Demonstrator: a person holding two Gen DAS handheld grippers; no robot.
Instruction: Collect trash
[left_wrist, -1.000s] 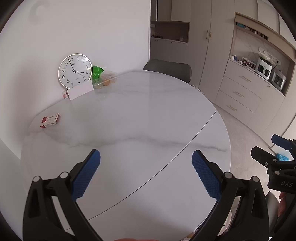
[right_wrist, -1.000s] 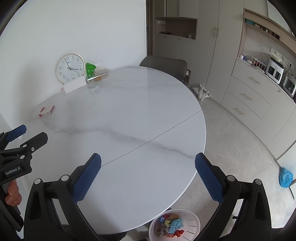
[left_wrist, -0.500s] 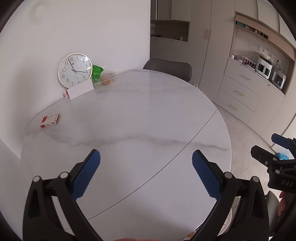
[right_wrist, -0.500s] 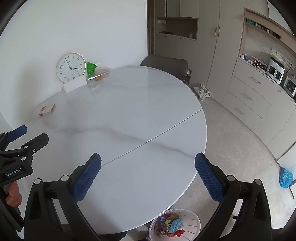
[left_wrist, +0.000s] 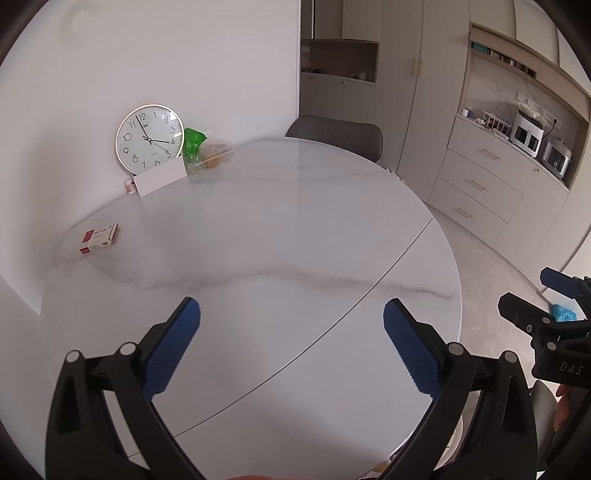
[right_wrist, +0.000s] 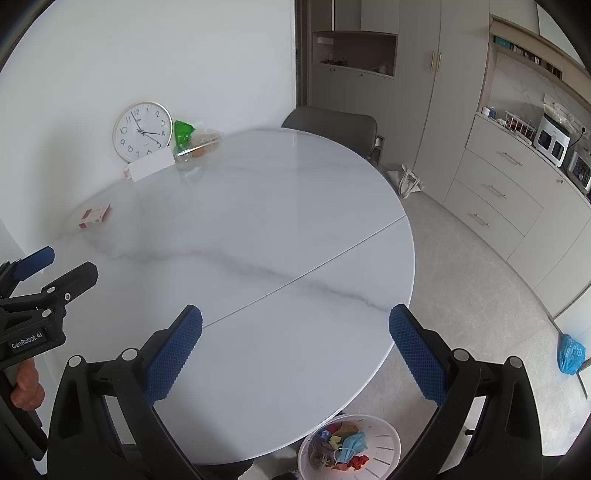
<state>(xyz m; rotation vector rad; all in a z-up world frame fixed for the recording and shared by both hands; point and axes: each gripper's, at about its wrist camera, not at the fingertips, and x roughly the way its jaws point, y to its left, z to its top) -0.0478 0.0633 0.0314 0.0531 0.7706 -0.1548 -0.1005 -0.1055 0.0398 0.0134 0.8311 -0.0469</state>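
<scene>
Both grippers hover over the near edge of a round white marble table (left_wrist: 277, 221). My left gripper (left_wrist: 291, 332) is open, nothing between its blue pads. My right gripper (right_wrist: 295, 332) is also open and empty. Each shows at the edge of the other's view: the left gripper (right_wrist: 44, 280) on the left, the right gripper (left_wrist: 535, 306) on the right. A white slotted waste basket (right_wrist: 391, 439) stands on the floor under the table's near rim, holding a blue face mask and coloured scraps. A small red-and-white box (left_wrist: 99, 238) lies at the table's far left.
Against the wall at the back of the table lean a round clock (left_wrist: 149, 138), a white card (left_wrist: 159, 180), and a green bag (left_wrist: 194, 144) beside a clear bag of food. A grey chair (left_wrist: 336, 134) stands behind. Cabinets line the right; a blue bag (right_wrist: 570, 353) lies on the floor.
</scene>
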